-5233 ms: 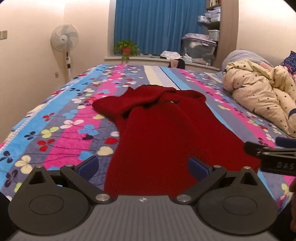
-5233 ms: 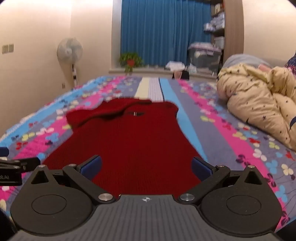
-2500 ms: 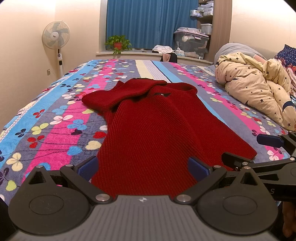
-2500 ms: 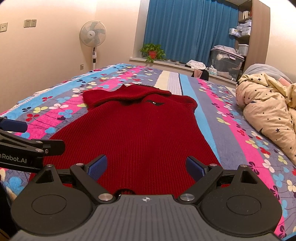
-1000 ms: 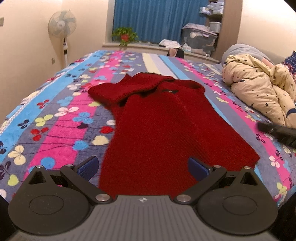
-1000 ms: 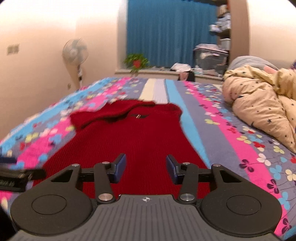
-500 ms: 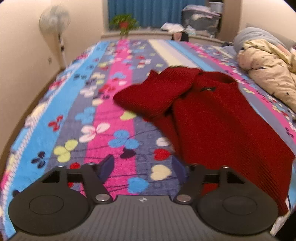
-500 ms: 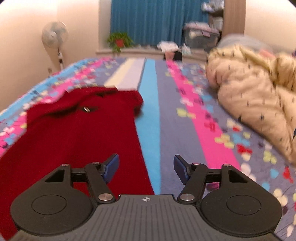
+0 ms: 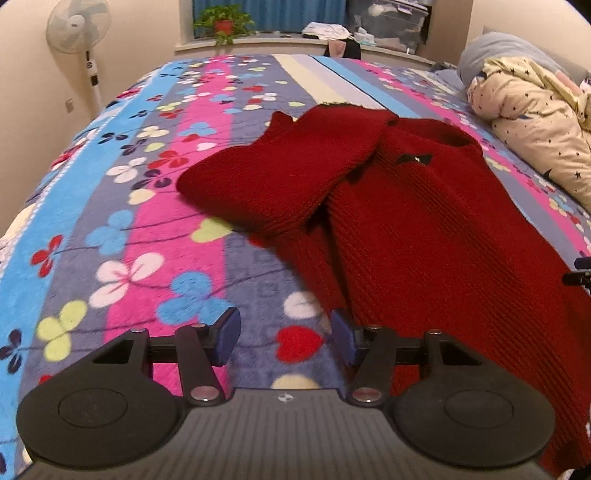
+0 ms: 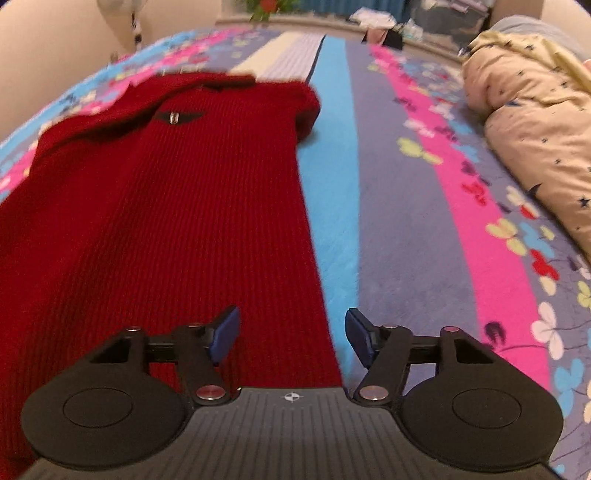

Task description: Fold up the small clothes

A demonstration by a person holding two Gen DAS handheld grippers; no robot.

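Note:
A dark red knit sweater (image 9: 424,221) lies flat on the flowered bedspread (image 9: 122,229), collar at the far end, its left sleeve (image 9: 280,173) folded over beside the body. My left gripper (image 9: 284,338) is open and empty, low over the bedspread just left of the sweater's left edge. In the right wrist view the sweater (image 10: 166,206) fills the left half. My right gripper (image 10: 291,334) is open and empty, straddling the sweater's right edge near the hem. The right gripper's tip (image 9: 580,273) shows at the far right of the left wrist view.
A bundled cream star-print duvet (image 9: 535,129) lies on the bed's right side, also in the right wrist view (image 10: 535,118). A standing fan (image 9: 79,26) is by the left wall. A windowsill with a plant (image 9: 221,24) and storage boxes is beyond the bed.
Both grippers have narrowed from wide open to partly open. The left one has swung left toward the sweater's left edge, the right one right toward its right edge, and both have dropped lower.

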